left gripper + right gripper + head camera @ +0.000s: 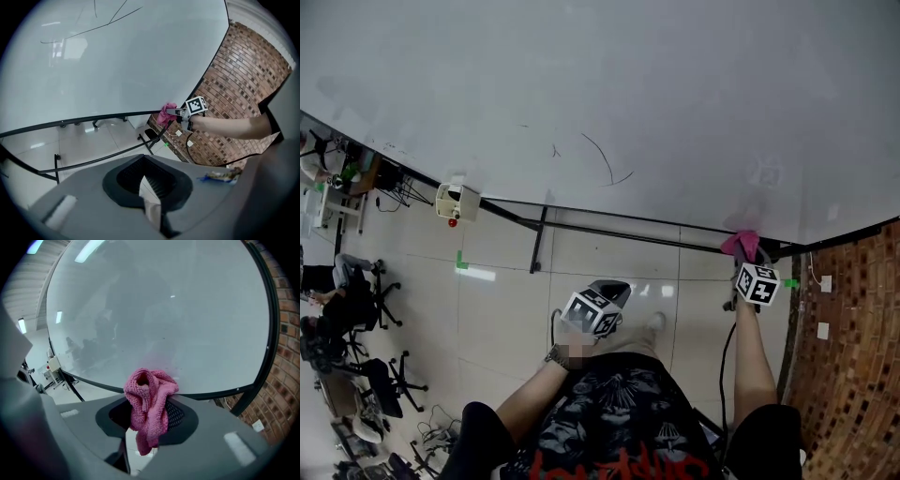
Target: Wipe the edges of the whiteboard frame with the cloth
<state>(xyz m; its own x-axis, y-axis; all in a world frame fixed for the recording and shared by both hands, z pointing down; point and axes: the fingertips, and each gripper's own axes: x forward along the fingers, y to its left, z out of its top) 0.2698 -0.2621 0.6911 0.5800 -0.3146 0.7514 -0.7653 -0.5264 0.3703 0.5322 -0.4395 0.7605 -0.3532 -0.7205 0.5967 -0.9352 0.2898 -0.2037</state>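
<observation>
A: Rt side, status?

B: Right claw (150,414) clenched on the pink cloth (149,397). Wad bunched btwn the jaws, tail hanging below them.

A: Cloth vs frame?

B: Just ahead of the jaws. Top of wad lies over the bottom frame rail (213,393) of the whiteboard (159,310). Looks touching, can't confirm pressure. Right frame edge (275,315) runs up on the claw's rt, corner near. Brick wall (281,380) beyond that.

A: Left?

B: Left claw (148,182): jaws drawn together, nothing btwn them. Held back by the person's torso, rail well ahead of it. Not in the job atm.

A: Which step?

B: My read: wiping the bottom rail, at or near its rt end. How much of the frame is done, can't tell. No dirt line visible.

A: Next move?

B: Prob. one of two: drag the cloth along the rail to the claw's left, or round the corner and go up the rt edge. Either way it needs a firm grip, the wad pressed on the thin rail and not the board face, and the claw tracking the rail's line.

A: Risks?

B: Cloth could slip off the rail onto the board, or the loose tail could snag at the corner. Pen marks (607,167) sit up and left of the rt claw. Not task items.
</observation>
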